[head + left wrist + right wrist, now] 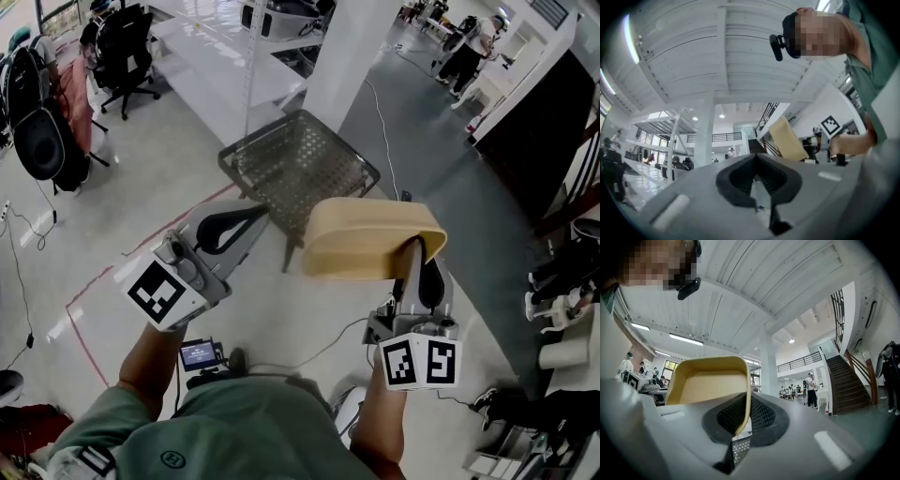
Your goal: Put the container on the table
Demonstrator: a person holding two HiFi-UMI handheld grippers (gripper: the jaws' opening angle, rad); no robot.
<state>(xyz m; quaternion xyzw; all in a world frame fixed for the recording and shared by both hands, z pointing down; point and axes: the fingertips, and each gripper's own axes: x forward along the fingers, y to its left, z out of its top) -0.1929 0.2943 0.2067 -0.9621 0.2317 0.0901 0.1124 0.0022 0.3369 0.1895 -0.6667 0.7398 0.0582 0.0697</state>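
The right gripper [742, 416] has its black ribbed fingers [764, 418] closed on one thin side wall of the tan, rounded-rectangular plastic container [710, 385], one finger inside the wall and one outside. The container's hollow inside faces the right gripper view. In the head view the container [366, 239] is held in the air in front of the right gripper [417, 248], clear of any surface, with its outer side and base showing.

The left gripper [757, 164] has its fingers [736, 180] brought together at the tips with nothing between them. In the head view the left gripper [246, 217] sits left of the container and apart from it.

Beyond both grippers a small grey perforated-metal desk [300, 169] stands on the pale floor [141, 187]. The container overlaps the desk's near corner in the picture but does not rest on it.
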